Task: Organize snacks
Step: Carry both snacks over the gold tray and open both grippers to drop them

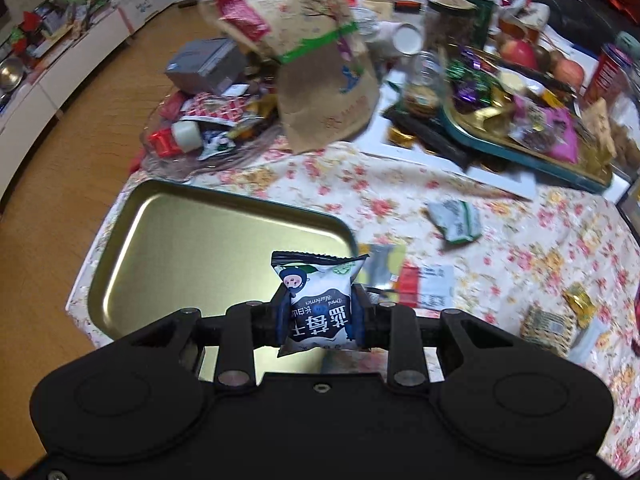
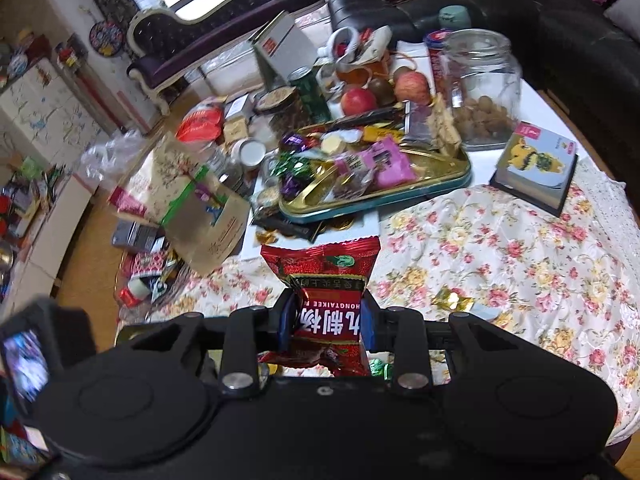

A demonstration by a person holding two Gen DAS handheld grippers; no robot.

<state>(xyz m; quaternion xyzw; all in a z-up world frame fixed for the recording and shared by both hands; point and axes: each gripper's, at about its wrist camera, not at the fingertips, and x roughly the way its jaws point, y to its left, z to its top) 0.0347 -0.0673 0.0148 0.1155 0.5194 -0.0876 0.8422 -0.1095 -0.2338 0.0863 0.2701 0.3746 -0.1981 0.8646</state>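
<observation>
Snacks are mid-sort on a table under a flowered cloth. Each of the two hand-held grippers carries one packet. The left gripper has its jaws pinching a white and blue snack packet, held in the air above the near right corner of an empty gold tray. The right gripper has its jaws pinching a red snack packet, held above the cloth, on the near side of a second, full gold tray heaped with sweets.

This looks like the carrying step: both packets are lifted and neither is set down yet. The next move probably calls for bringing the white and blue packet over the empty tray, lowering it and letting the jaws part.

To the right of the empty tray, loose packets lie on the cloth, among them a green and white packet and a gold-wrapped sweet; these appear still unsorted. A brown paper bag beyond the empty tray is blurred. The person holding the grippers is out of sight, and the table's near edge is hidden behind the gripper bodies.
</observation>
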